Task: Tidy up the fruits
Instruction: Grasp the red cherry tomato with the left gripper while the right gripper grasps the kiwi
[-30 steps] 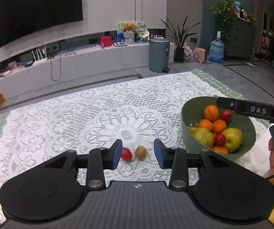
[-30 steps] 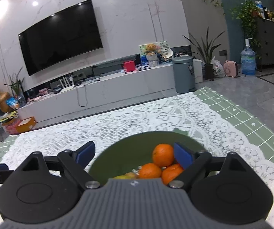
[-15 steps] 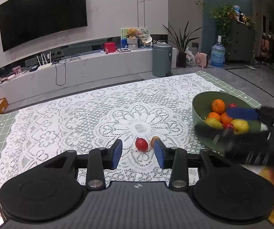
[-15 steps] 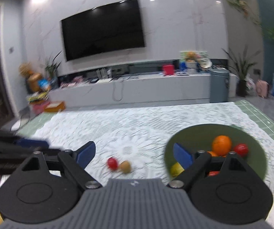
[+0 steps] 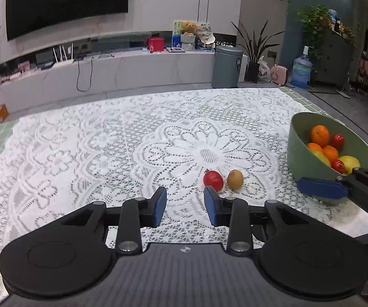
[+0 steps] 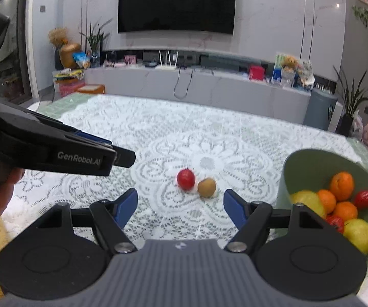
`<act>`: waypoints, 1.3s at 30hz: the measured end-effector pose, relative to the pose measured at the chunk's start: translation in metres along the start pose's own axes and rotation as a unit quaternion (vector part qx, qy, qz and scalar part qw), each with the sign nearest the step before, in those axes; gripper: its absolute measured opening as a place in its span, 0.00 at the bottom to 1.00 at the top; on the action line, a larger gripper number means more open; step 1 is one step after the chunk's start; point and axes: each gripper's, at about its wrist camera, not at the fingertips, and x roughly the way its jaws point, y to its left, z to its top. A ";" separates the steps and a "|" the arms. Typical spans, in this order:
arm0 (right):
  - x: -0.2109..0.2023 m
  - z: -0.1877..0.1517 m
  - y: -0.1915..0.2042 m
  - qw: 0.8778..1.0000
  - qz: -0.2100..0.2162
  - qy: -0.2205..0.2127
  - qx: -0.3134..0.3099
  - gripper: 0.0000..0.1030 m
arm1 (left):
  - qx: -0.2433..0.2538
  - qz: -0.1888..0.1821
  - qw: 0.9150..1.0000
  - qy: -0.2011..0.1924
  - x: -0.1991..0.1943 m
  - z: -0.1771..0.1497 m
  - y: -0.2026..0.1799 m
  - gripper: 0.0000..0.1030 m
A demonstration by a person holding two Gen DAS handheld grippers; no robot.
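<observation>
A small red fruit (image 5: pixel 213 180) and a brown kiwi (image 5: pixel 235 179) lie side by side on the white lace tablecloth (image 5: pixel 107 138); both also show in the right wrist view, the red fruit (image 6: pixel 186 179) left of the kiwi (image 6: pixel 206 187). A green bowl (image 5: pixel 296 138) at the right holds oranges, red fruits and yellow-green pears; it also shows in the right wrist view (image 6: pixel 301 163). My left gripper (image 5: pixel 185 206) is open and empty, just short and left of the red fruit. My right gripper (image 6: pixel 180 206) is open wide and empty, short of both fruits.
The right gripper's finger (image 5: pixel 322 188) reaches in front of the bowl in the left wrist view. The left gripper's body (image 6: pixel 56 151) crosses the left of the right wrist view. Beyond the table stand a TV bench (image 5: pixel 107 71) and a grey bin (image 5: pixel 226 66).
The right gripper has swung left from over the bowl to face the two loose fruits. The left gripper has pulled back and shifted left, so the fruits now sit to its right.
</observation>
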 end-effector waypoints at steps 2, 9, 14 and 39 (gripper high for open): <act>0.009 0.001 -0.001 1.000 0.002 0.012 0.009 0.69 | -0.014 -0.006 1.000 0.003 0.007 -0.001 0.006 0.39; 0.043 0.004 -0.006 0.999 -0.005 0.043 0.030 0.64 | -0.041 -0.015 0.999 0.008 0.027 -0.002 0.017 0.39; 0.060 0.004 -0.008 0.998 -0.025 0.051 0.036 0.61 | -0.063 -0.017 0.998 0.009 0.038 -0.003 0.022 0.39; 0.097 0.004 -0.028 0.994 -0.063 0.049 0.074 0.30 | -0.114 -0.118 0.986 0.033 0.090 0.002 0.014 0.39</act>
